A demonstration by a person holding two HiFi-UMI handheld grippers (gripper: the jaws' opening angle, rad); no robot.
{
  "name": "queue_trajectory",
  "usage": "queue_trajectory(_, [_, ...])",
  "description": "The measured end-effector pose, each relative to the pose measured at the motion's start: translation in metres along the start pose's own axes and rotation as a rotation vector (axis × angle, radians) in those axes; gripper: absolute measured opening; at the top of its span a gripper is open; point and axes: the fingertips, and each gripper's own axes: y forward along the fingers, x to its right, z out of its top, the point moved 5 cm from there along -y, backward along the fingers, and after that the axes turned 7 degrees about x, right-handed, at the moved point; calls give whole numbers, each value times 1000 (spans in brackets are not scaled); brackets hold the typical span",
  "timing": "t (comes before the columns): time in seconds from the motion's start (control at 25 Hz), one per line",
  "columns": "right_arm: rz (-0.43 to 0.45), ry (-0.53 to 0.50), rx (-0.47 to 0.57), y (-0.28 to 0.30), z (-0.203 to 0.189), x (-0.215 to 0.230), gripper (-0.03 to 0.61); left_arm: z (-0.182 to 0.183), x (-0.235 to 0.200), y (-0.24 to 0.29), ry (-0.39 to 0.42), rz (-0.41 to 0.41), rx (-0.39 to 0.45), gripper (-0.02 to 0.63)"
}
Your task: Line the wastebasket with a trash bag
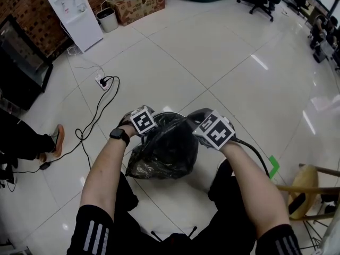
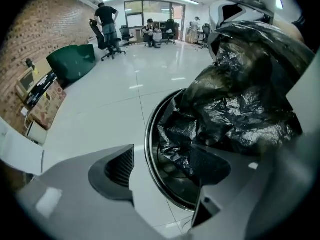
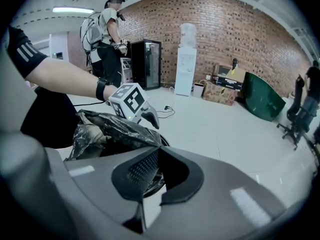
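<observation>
1. Now, your left tool (image 2: 162, 155) gapes wide and grips nothing; the chrome rim of the wastebasket (image 2: 149, 149) shows between its jaws.
2. The black trash bag (image 1: 164, 147) lies bunched over the wastebasket's mouth, partly inside.
3. Your right tool (image 3: 159, 160) is clamped tight on the bag's raised edge.

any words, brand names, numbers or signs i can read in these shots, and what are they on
No text can be read in any view.
cardboard box: dark print on its side, too small and blurred to read.
left marker cube and right marker cube: black and white square patterns, no letters or digits.
trash bag: plain black, no print seen.
water dispenser: no label can be made out.
</observation>
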Motion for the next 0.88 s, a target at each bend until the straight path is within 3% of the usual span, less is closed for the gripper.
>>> queue_trajectory(0.28, [6,-1,-40,13,-10,-1,6,-16,9,20,57,-7,-90,348])
queue_trajectory(0.4, [-2,4,-30,13,-8,1,6,-17,0,5,1,9,-54,348])
queue_trajectory(0.52, [-12,12,-28,17,-7,3,6,-16,-6,-23,-65,-10,16,343])
queue_trajectory(0.72, [-38,21,-32,21,-12,7,6,1,-9,-98,-152,-44,239,172])
queue_trajectory(0.88, [-52,22,-24,25,-11,8,6,8,19,-146,-257,-221,330,176])
